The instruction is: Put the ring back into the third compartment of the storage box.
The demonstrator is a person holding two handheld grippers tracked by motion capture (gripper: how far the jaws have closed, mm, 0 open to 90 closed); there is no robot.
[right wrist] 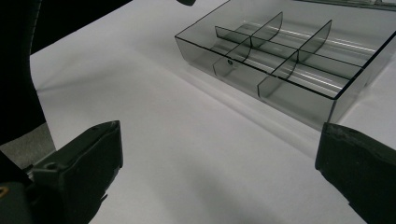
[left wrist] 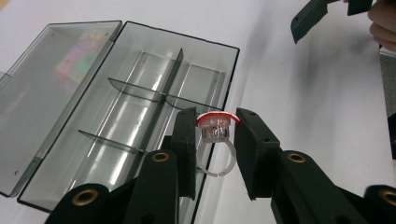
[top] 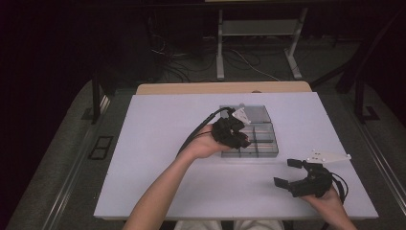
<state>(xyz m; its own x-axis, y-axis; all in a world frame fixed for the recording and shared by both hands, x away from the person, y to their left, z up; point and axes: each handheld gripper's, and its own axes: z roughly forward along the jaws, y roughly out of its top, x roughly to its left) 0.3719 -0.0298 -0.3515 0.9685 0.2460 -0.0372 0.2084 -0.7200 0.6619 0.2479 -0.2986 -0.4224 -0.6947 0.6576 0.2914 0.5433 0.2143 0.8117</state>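
Note:
A clear plastic ring (left wrist: 215, 140) with a red top is pinched between the pads of my left gripper (left wrist: 215, 122), which is shut on it. That gripper (top: 238, 138) hovers over the near left part of a smoky transparent box (top: 261, 152) with dividers; in the left gripper view the ring hangs just outside the box's long wall (left wrist: 229, 79). The compartments I can see hold nothing. My right gripper (top: 286, 172) rests low near the table's front right, jaws wide open with nothing between them (right wrist: 219, 140), facing the box (right wrist: 261, 91).
The box lid (top: 256, 113) lies open flat behind the box, also seen as the lid (left wrist: 56, 70). The white table top (top: 158, 158) has free room at left and front. A white three-cornered plate (top: 328, 156) sits by the right gripper. Table legs and cables stand beyond the far edge.

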